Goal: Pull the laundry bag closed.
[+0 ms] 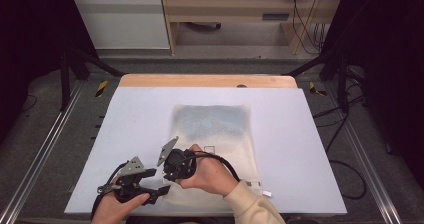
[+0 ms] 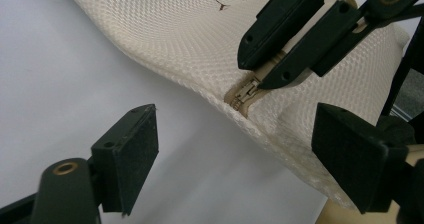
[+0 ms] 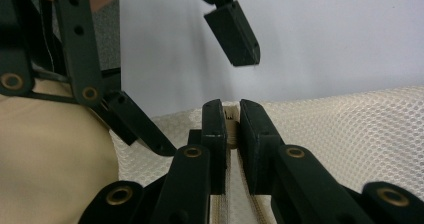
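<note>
A cream mesh bag [image 1: 215, 134] lies flat on my white table mat [image 1: 135, 129], its far half showing a bluish tint through the mesh; what is inside I cannot make out. The bag's near edge, the one with the zipper [image 2: 243, 95], is lifted off the mat where I hold it.

My right gripper [image 3: 228, 121] has its jaws pressed together on the zipper strip at that near edge, cream tape pinched between the pads. In the left gripper view its two black jaws come down onto the zipper track just past the slider.

My left gripper [image 2: 235, 156] stands with its jaws wide apart, one pad over the bare mat just beside the bag's edge, the other over the mesh corner; the raised edge with the slider lies between them, and neither pad presses on it.

In the high view both my hands sit at the bag's near left corner, close to the mat's near edge. Left of the bag the mat is bare right out to its border, and the same holds to the right of the bag.
</note>
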`<state>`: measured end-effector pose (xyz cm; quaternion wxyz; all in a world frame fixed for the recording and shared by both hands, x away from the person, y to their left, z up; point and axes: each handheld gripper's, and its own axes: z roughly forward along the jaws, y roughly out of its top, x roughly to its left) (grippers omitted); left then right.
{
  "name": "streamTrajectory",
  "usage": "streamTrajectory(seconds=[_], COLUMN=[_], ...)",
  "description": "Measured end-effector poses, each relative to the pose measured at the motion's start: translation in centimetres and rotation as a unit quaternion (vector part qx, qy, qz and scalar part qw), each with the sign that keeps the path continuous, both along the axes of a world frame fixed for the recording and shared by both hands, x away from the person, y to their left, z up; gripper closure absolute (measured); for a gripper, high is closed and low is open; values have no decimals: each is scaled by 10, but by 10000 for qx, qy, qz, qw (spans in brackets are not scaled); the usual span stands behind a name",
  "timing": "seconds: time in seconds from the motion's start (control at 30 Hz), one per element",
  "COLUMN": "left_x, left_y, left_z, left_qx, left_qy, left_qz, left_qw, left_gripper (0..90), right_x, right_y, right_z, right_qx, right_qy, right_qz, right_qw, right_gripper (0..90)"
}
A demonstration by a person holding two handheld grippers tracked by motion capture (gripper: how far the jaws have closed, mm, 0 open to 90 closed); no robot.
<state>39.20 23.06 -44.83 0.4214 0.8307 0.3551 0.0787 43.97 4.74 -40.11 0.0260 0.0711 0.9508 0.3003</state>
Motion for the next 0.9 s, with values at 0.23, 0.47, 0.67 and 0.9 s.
streamTrajectory(seconds=[0.23, 0.47, 0.67, 0.9], left_x=[3, 3, 10, 15], left_y=[-8, -13, -17, -16], left_z=[-5, -8, -12, -16], left_qx=[32, -26, -323, -536], left_qy=[90, 251, 446, 585], left_qz=[-108, -301, -380, -435], left_qw=[9999, 9992, 9978, 9959], left_gripper=[269, 376, 407, 410], right_x=[-1, 0, 0, 0], right_y=[0, 0, 0, -1], right_z=[2, 3, 3, 3], right_qx=[18, 30, 49, 51], right_qy=[-7, -24, -46, -41], right_qz=[10, 17, -25, -15], right_qw=[10000, 10000, 10000, 10000], right_gripper=[820, 820, 820, 820])
